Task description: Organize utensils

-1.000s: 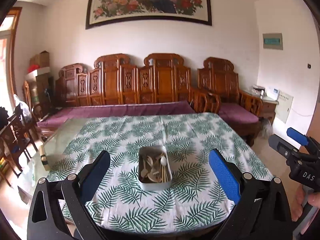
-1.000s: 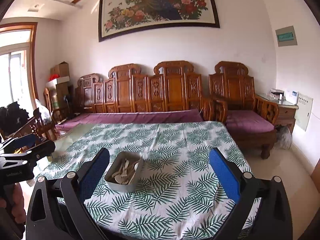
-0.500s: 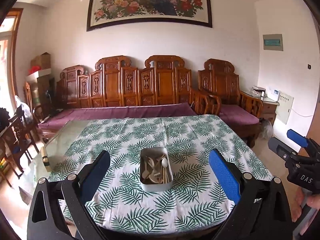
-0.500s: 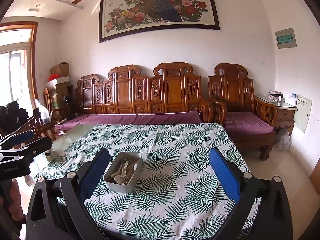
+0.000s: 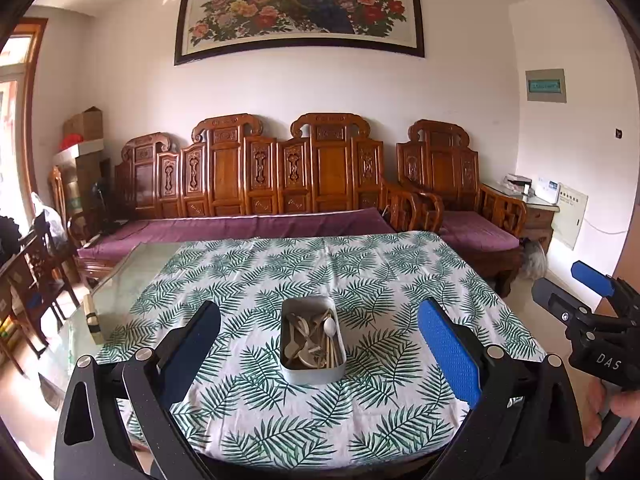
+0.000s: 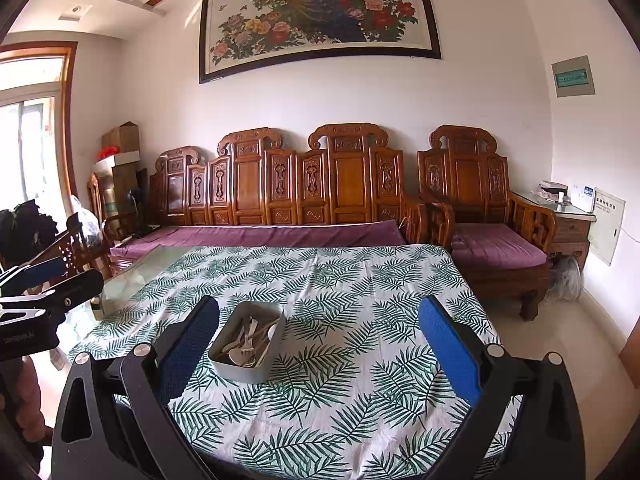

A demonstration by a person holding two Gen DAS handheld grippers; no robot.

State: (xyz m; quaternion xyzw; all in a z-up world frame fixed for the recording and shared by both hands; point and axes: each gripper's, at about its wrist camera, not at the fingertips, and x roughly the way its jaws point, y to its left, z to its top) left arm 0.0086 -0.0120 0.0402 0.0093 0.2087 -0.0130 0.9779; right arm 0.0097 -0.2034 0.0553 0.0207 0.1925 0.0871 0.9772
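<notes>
One metal tin (image 5: 310, 344) sits on the table (image 5: 400, 280), on a leaf-print cloth (image 5: 360, 420) that covers most of the top; a strip of bare glass shows along the left edge. One pile of utensils (image 5: 312, 340) lies jumbled inside the tin: pale spoons and thin sticks that may be chopsticks, overlapped so that an exact count cannot be taken. At least one white spoon bowl (image 5: 329, 325) faces up near the right wall of the tin. Two grippers are present. Left gripper (image 5: 318, 354) hangs above the near edge of the table with its jaws spread wide, holding nothing, the tin centred between its two blue pads (image 5: 448, 356). Right gripper (image 6: 318, 354) is likewise spread and holds nothing; from its camera the tin (image 6: 248, 346) appears close to the left finger, apart from it. One hand (image 5: 612, 412) grips the handle of the right gripper at the frame's lower right. Behind the table stand one long carved wooden bench (image 5: 256, 184) and one matching armchair (image 5: 452, 188), both with purple cushions, and one framed peacock painting (image 5: 300, 8) hangs above.
</notes>
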